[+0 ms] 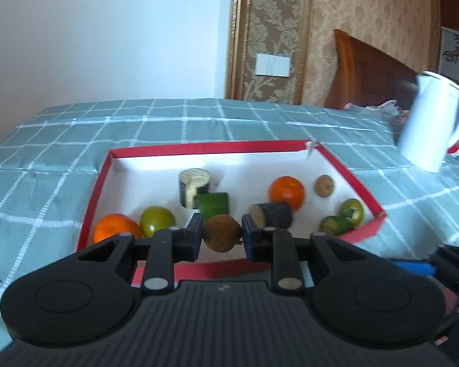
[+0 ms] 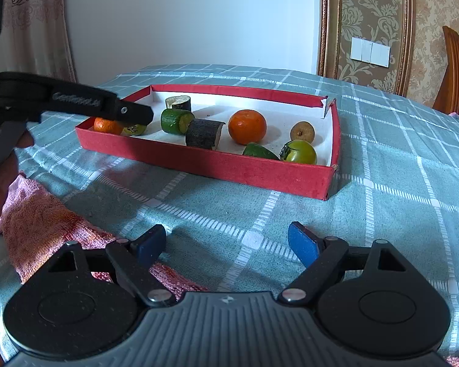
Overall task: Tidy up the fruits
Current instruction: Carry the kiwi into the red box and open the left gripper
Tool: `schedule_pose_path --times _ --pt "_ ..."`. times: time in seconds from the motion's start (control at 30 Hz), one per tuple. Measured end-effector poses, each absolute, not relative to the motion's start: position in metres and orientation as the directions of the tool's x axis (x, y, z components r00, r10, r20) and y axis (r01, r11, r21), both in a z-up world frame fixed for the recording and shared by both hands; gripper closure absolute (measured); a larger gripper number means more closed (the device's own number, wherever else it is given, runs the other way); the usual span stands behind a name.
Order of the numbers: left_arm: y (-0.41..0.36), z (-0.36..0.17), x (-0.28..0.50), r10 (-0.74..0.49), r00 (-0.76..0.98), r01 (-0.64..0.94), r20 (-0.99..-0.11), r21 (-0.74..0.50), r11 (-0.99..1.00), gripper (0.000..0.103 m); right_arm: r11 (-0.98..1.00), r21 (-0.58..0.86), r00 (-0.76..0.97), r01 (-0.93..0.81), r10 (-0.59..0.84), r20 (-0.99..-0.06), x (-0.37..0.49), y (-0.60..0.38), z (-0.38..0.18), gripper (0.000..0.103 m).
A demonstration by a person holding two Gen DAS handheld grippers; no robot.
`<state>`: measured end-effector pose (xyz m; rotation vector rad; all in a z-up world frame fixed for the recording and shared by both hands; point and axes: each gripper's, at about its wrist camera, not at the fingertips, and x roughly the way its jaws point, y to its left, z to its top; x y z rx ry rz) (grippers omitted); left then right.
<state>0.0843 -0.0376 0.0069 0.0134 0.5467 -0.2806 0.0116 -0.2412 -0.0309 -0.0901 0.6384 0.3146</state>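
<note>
1. We see the left gripper [image 1: 222, 238] with its jaws clamped on a round brown fruit [image 1: 222, 233], one pad on each side; the fruit sits above the near wall of the red tray [image 1: 348, 165].
2. Just beyond the left jaw: a green tomato [image 1: 157, 220], with an orange [image 1: 116, 231] touching it further left, both in the tray's near left corner.
3. Just beyond the right jaw lies a dark cylinder piece [image 1: 272, 214] on its side, cut face toward the held fruit.
4. Straight ahead past the held fruit: a green cucumber piece [image 1: 213, 204], and behind it an upright eggplant piece [image 1: 194, 186] with a pale cut top. They appear to touch, though the wrist view is too blurred for us to be sure.
5. Further right of the right jaw: a second orange [image 1: 287, 192], a small brown fruit [image 1: 323, 186], a second green tomato [image 1: 352, 211] and another cucumber piece [image 1: 336, 224] beside it.
6. Beyond the tray, far right, a white kettle [image 1: 434, 122] stands on the checked cloth [image 1: 168, 122].
7. The right gripper [image 2: 226, 244] has its jaws wide apart, with nothing between the blue pads [image 2: 303, 244], over bare checked cloth.
8. Left of its left jaw lies a pink towel [image 2: 39, 217]; the red tray is well ahead of both jaws.
</note>
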Motion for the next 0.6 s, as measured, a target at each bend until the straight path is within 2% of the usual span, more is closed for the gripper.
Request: schedule_pose_path --times 0.6 --pt "-0.033 -0.024 0.125 -0.193 0.794 0.211 -0.576 -0.036 0.977 0.079 0.949 0.011 0.758 -0.316 0.260 -0.599 0.012 -0.241 -0.032 0.015"
